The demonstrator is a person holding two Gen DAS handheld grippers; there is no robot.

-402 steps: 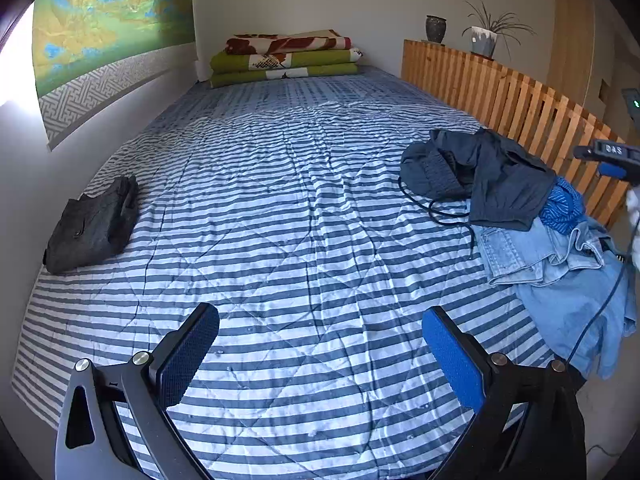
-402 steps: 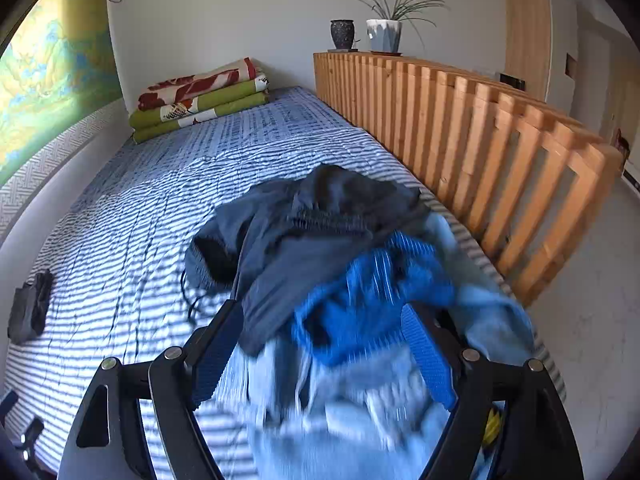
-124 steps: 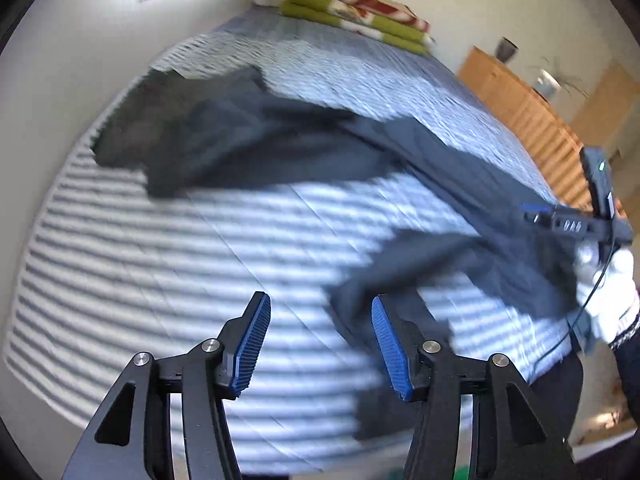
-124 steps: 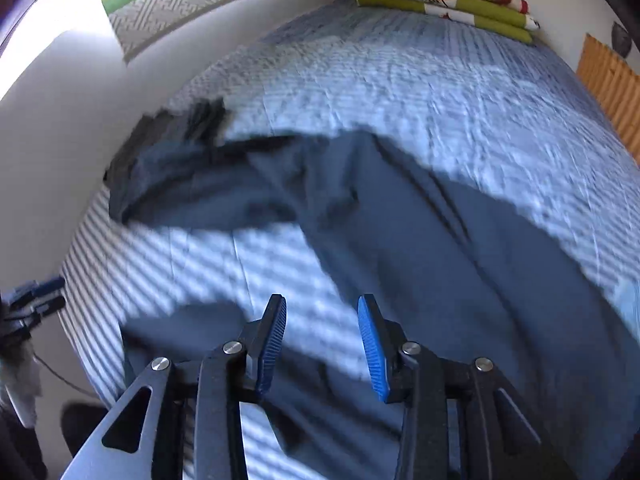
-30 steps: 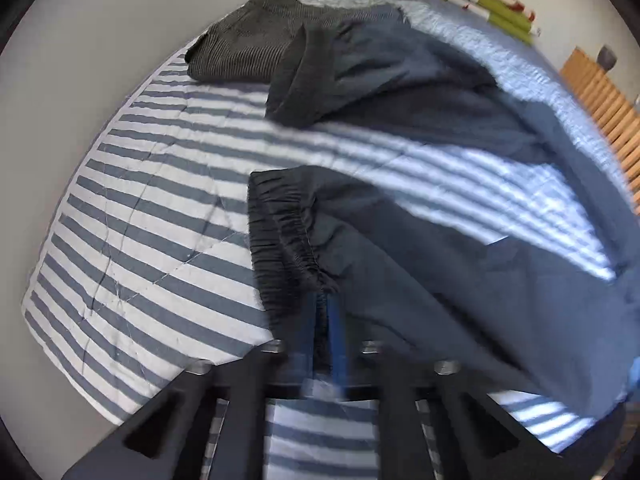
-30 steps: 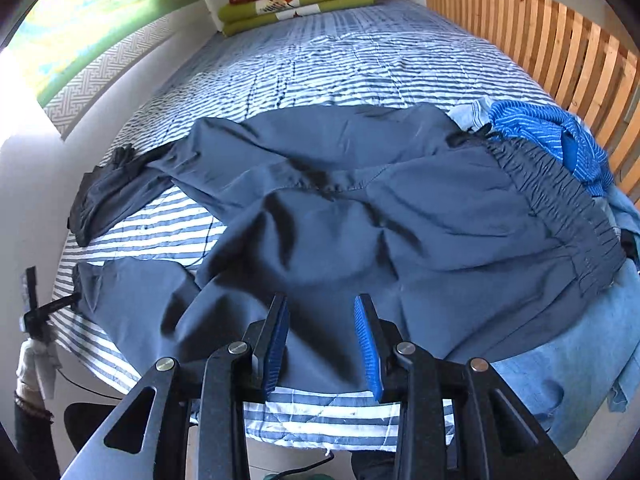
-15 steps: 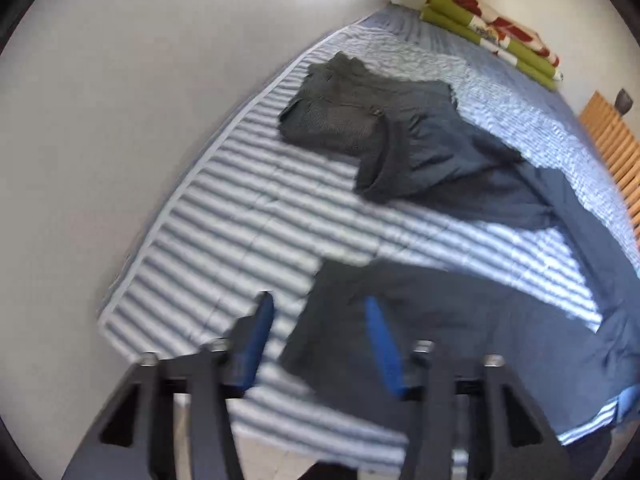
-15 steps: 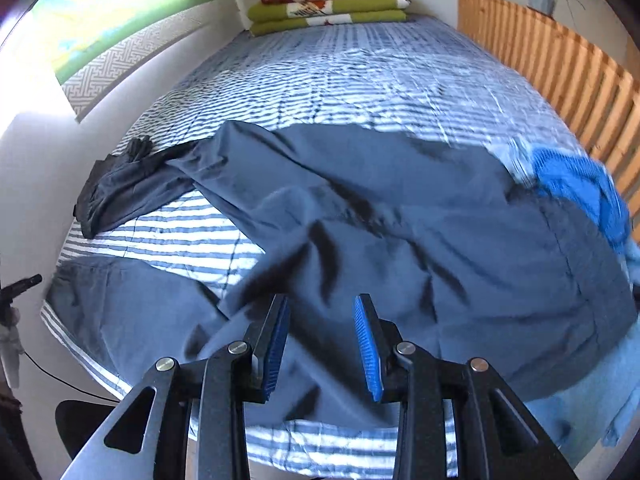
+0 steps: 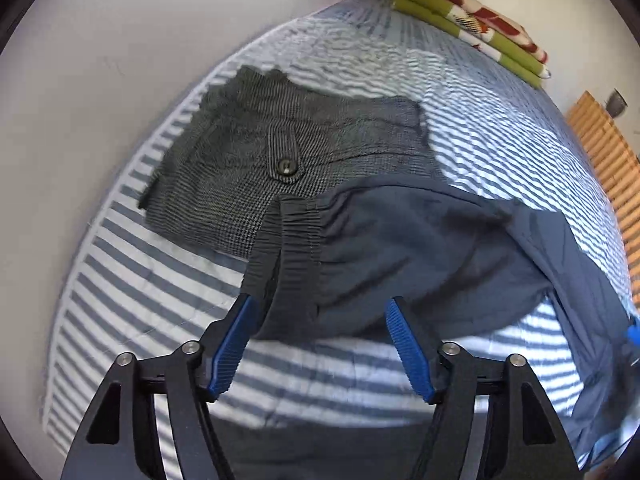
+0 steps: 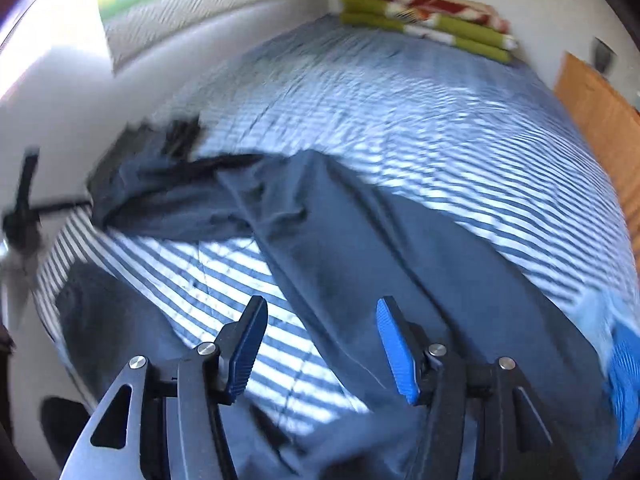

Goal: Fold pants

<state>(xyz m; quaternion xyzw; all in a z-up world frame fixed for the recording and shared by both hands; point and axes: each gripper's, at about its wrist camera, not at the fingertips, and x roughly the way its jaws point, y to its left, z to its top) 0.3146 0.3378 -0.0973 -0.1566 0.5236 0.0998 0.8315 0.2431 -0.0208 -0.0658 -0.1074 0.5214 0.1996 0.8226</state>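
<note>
Navy pants spread on bed; step: aligning legs. Your left gripper and right gripper: jaws opening, nothing gripped. Next: pinch elastic cuff, carry across.

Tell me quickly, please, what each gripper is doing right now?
Left gripper: opening, empty, above the navy pants' cuff.
Right gripper: opening, holding nothing.

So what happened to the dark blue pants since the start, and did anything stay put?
The dark blue pants left the heap by the wooden rail and now lie spread across the striped bed, one cuff overlapping the folded grey checked pants. The left tool let go of a cuff; its jaws are opening, like the right tool's. The grey pants and the folded blankets stayed put.
</note>
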